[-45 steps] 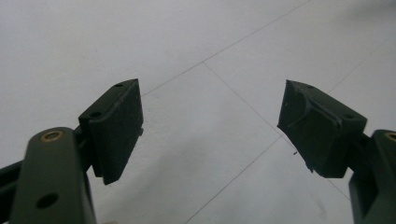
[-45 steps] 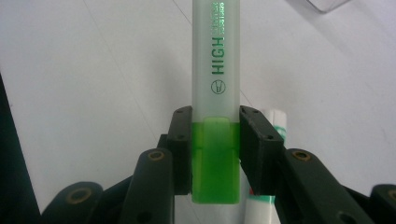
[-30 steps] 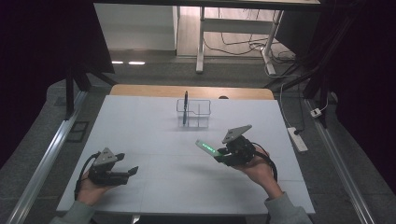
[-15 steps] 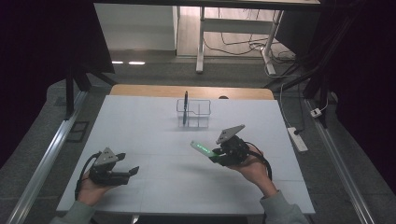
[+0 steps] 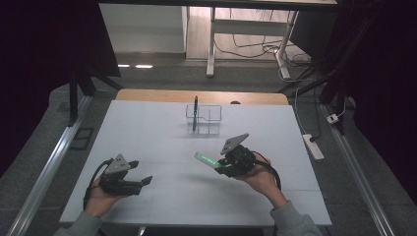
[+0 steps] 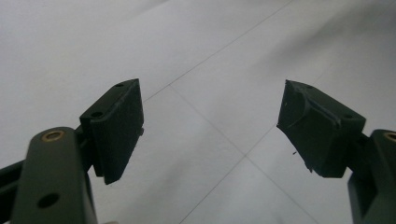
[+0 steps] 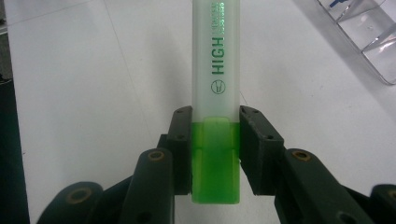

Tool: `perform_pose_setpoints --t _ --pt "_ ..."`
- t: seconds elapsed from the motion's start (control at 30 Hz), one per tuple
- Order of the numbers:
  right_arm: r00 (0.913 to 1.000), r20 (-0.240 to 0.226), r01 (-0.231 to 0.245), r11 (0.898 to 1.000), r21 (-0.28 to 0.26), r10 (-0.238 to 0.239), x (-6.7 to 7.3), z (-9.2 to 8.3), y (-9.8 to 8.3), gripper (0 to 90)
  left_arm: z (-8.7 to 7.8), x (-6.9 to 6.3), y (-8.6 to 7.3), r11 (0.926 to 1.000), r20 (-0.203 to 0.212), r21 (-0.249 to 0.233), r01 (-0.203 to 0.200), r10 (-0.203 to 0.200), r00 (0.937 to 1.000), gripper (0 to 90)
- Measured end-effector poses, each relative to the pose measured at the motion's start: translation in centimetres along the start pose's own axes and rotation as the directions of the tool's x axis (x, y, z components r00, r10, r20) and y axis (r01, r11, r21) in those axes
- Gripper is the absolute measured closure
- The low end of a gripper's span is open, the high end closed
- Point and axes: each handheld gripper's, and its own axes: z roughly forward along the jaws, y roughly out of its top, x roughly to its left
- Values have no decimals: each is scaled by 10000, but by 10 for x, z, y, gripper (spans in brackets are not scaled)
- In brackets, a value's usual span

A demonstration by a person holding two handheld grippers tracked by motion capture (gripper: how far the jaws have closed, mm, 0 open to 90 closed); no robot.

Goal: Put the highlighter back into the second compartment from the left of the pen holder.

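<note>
Right gripper, centre-right of the high view, clamps a translucent green highlighter pen above the white table; left gripper, lower left, gapes wide, empty.

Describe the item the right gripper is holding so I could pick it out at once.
On the white table, look right of centre, in front of the clear organizer. The right gripper clamps a highlighter by its green end. Unlike the dark pen in the organizer, it is pale and translucent.
</note>
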Motion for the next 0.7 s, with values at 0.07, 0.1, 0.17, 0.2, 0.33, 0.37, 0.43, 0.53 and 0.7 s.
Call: perform_pose_setpoints --t 0.07,0.1,0.17,0.2,0.33,0.37,0.43,0.53,0.7 --pt "10000 3 38 10000 -2 -38 1 1 1 671 0 -2 3 10000 40 -10 -65 65 10000 221" --pt "10000 -5 26 10000 20 -26 1 1 1 671 0 -2 4 10000 73 1 -82 82 9999 220" --pt "10000 -10 41 10000 63 -41 1 3 1 671 1 -4 7 9999 126 22 -127 127 9998 221" --pt "10000 -28 77 10000 54 -77 1 4 1 672 2 -5 9 9999 160 39 -151 150 9998 220" --pt "9999 -79 133 9998 111 -132 4 6 4 672 6 -10 18 9993 141 159 -340 338 9993 222" --pt "9998 -117 165 9998 96 -164 4 7 4 672 6 -11 20 9991 154 179 -384 382 9992 228" --pt "9997 -140 221 9997 86 -220 4 8 5 672 7 -14 24 9986 289 162 -513 509 9983 243" --pt "9996 -172 212 9996 162 -209 4 10 5 672 9 -15 29 9982 454 86 -593 589 9972 255" --pt "9996 -157 256 9996 143 -254 5 11 6 672 13 -17 37 9973 624 96 -723 716 9955 257"
